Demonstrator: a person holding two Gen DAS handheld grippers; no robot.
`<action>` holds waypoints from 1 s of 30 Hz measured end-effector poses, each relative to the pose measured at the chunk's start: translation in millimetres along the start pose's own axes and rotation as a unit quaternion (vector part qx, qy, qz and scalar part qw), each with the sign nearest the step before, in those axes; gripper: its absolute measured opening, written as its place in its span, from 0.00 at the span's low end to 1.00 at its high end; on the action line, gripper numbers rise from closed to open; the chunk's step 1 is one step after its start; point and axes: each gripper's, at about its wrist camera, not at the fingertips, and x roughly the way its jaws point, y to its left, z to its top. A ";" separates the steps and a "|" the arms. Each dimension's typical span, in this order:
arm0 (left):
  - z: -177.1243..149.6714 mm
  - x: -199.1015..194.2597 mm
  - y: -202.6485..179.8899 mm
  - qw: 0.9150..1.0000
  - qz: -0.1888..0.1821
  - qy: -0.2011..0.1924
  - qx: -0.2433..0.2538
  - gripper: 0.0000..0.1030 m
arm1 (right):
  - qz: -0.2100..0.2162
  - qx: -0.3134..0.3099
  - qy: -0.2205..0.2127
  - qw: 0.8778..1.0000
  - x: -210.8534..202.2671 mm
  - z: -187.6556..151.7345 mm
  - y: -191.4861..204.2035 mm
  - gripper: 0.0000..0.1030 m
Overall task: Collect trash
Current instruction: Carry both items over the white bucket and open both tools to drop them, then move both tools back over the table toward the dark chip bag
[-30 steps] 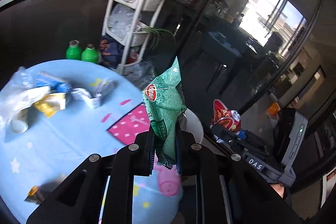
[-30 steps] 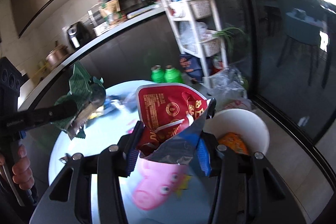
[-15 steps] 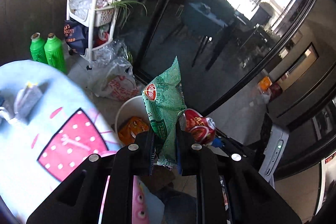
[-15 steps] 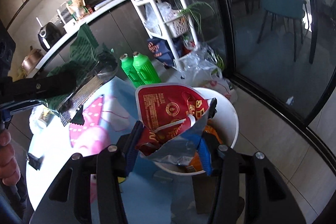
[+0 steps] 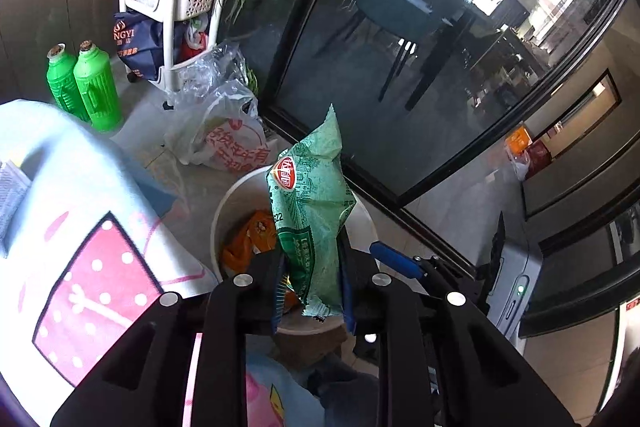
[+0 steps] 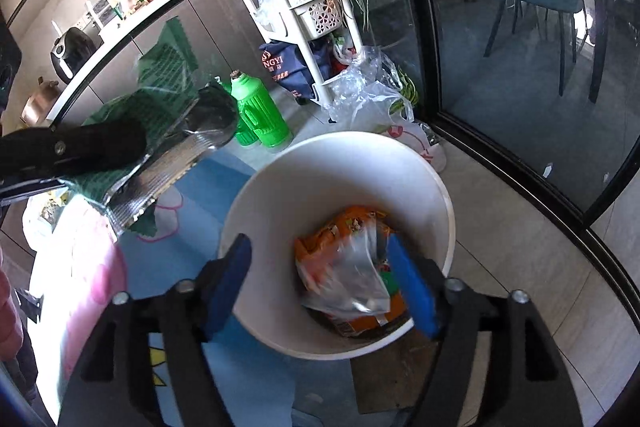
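Your right gripper (image 6: 320, 283) gapes wide over the round white plastic bin (image 6: 400, 163).
Crumpled orange and silver foil wrappers (image 6: 348, 267) lie inside; your left gripper (image 5: 310, 281) pinches the green crinkled snack bag (image 5: 310, 203) above that bin's rim.

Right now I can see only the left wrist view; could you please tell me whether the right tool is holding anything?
Observer: No, the right tool is open and empty, its fingers spread above the white bin.
Operator: Thank you. What lies on top inside the bin?
Observer: A crumpled silvery packet, blurred, lies over the orange packet.
Operator: And is my green packet over the opening?
Observer: Seemingly not. In the right wrist view the green packet hangs in the left tool to the left of the rim, by the table edge.
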 end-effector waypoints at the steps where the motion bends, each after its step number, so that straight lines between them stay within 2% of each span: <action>1: 0.2 2.3 0.1 1.000 0.001 0.002 0.001 0.20 | -0.001 0.000 0.001 1.000 0.7 -1.1 -0.8 0.71; 9: 1.6 10.8 -4.7 1.000 0.013 -0.003 0.010 0.29 | -0.007 0.004 -0.005 1.000 -4.4 -6.3 -8.0 0.81; 14: -2.0 3.7 -9.3 0.999 0.028 -0.020 0.012 0.55 | -0.006 0.006 -0.005 1.000 -7.2 -10.1 -7.7 0.84; 19: -2.3 -6.2 -9.9 0.998 0.044 -0.041 0.009 0.75 | -0.002 0.008 -0.005 1.000 -9.8 -13.8 -6.9 0.84; 23: -4.2 -21.6 -10.3 0.995 0.066 -0.071 0.004 0.91 | 0.001 0.005 -0.010 1.000 -15.4 -13.8 -4.2 0.91; 26: -6.3 -35.3 -8.2 0.993 0.077 -0.085 -0.002 0.92 | 0.005 -0.002 -0.018 1.000 -22.5 -10.9 2.0 0.97; 30: -12.9 -55.9 -5.7 0.992 0.086 -0.094 -0.011 0.92 | 0.008 -0.015 -0.027 0.999 -36.2 -6.1 17.0 0.97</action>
